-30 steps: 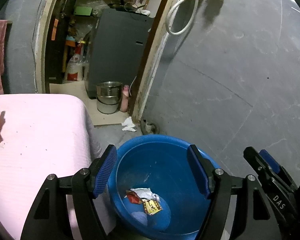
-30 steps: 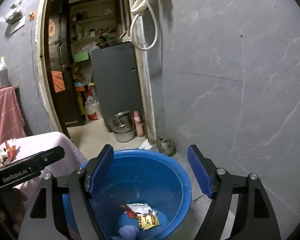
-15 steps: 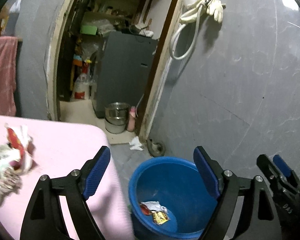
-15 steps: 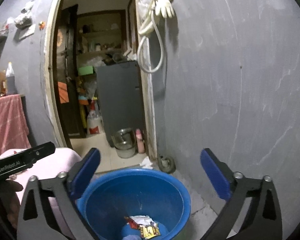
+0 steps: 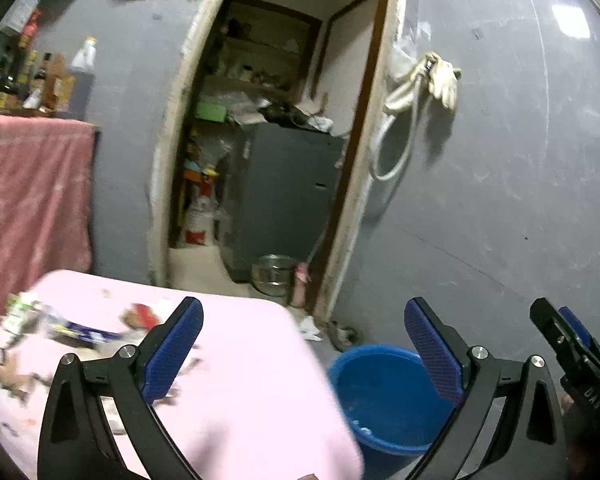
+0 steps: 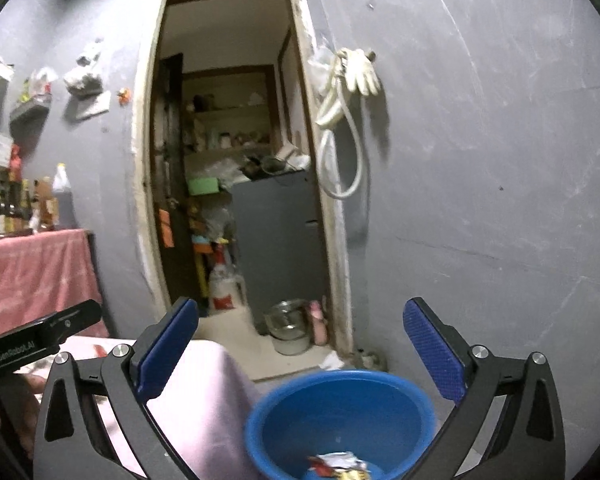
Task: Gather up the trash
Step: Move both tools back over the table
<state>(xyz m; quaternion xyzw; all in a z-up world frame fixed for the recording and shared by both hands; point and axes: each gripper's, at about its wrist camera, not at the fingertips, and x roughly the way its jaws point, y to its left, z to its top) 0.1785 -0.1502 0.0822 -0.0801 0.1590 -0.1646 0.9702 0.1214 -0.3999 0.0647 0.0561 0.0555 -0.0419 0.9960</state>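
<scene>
The left gripper (image 5: 304, 344) has its blue-padded fingers (image 5: 172, 350) spread wide apart with nothing between them, and it hangs over the near edge of a table covered in a pink cloth (image 5: 244, 380). Scattered wrappers (image 5: 80, 330) lie on the far left part of that cloth (blurred, so only red, white and dark blue scraps can be made out), well apart from the blue basin (image 5: 384, 396) that stands on the floor just beside the table's right corner. The right gripper (image 6: 300, 348) is likewise splayed open and empty, and it hangs above the basin (image 6: 340, 412), whose rim sits low between its fingers in the right wrist view. At the bottom of the basin lies a small heap of crumpled wrappers (image 6: 340, 464), white, red and yellow. The other tool shows at the edge of each view: the right one's dark body at the far right of the left wrist view, the left one's at the lower left of the right wrist view. Behind, an open doorway (image 6: 228, 160) in the grey wall shows a grey cabinet (image 6: 280, 240) and a steel pot (image 6: 286, 326) on the floor, and a white hose with a glove (image 6: 360, 72) hangs on the wall to the right of the frame.
</scene>
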